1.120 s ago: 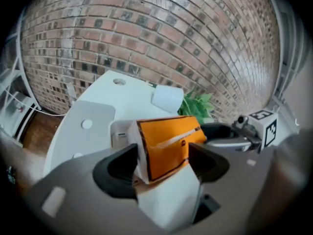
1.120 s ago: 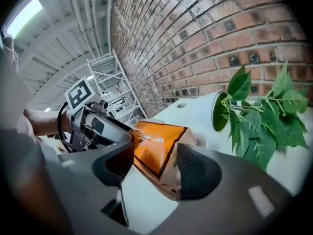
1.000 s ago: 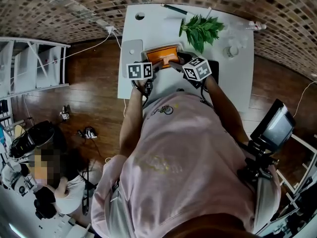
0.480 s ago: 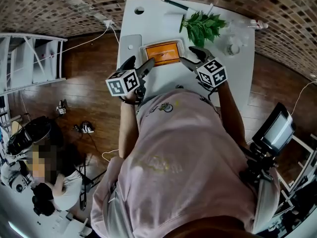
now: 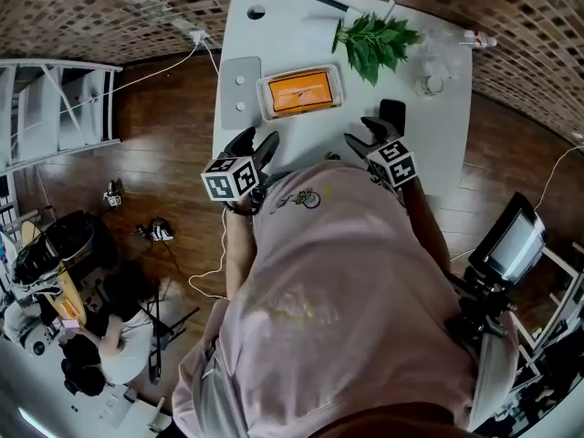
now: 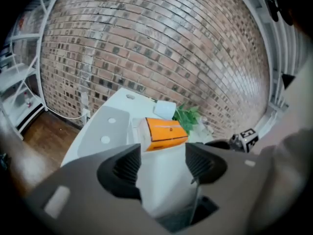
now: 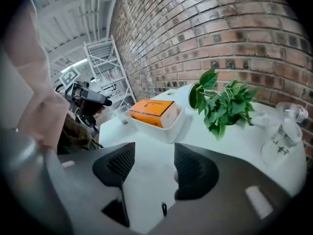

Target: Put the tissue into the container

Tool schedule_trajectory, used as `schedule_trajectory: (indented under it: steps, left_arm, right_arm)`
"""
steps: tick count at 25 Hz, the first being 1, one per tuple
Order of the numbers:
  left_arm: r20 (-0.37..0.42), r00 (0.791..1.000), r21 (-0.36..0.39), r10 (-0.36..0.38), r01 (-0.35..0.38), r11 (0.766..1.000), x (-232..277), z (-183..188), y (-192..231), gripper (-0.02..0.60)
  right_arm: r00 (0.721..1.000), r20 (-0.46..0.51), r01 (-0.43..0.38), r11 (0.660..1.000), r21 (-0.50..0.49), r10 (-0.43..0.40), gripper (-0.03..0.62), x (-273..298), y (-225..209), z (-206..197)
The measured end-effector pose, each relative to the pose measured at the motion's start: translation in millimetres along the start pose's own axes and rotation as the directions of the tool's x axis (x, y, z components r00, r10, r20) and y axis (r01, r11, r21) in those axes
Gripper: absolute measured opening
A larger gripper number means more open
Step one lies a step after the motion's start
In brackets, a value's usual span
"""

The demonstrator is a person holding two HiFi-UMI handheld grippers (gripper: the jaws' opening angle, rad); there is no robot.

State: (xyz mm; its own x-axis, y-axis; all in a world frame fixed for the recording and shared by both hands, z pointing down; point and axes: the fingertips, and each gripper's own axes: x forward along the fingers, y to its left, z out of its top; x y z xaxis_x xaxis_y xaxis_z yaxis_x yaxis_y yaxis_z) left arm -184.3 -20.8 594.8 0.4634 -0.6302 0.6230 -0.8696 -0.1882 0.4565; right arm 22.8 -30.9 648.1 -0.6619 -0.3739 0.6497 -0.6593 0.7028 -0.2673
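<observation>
Looks done: orange tissue pack (image 5: 300, 90) lies in the white rectangular container (image 5: 263, 99).
Short of the container, your left gripper (image 5: 256, 140) is closing on nothing; your right gripper (image 5: 363, 131) gapes empty.

Both arms are bent close to the body, holding the left gripper (image 5: 258, 138) and right gripper (image 5: 361, 132) side by side, pointing forward, jaws apart and empty, the left's closing.
</observation>
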Motion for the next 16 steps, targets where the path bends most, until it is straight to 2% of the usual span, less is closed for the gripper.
schedule_trajectory:
  steps: [5,10,16]
  left_arm:
    - [-0.116,0.993,0.082,-0.035,0.045,0.996,19,-25,-20,0.291]
    - [-0.219,0.976,0.192,-0.014,0.057,0.98,28,-42,-31,0.291]
    - [-0.269,0.963,0.244,-0.018,0.086,0.966,31,-53,-37,0.282]
  right_arm:
    - [0.999,-0.03,-0.018,0.999,-0.04,0.016,0.253,7,6,1]
    - [0.999,-0.042,-0.032,0.998,-0.059,0.03,0.253,10,13,0]
    - [0.998,-0.048,-0.04,0.997,-0.066,0.037,0.244,9,15,-2]
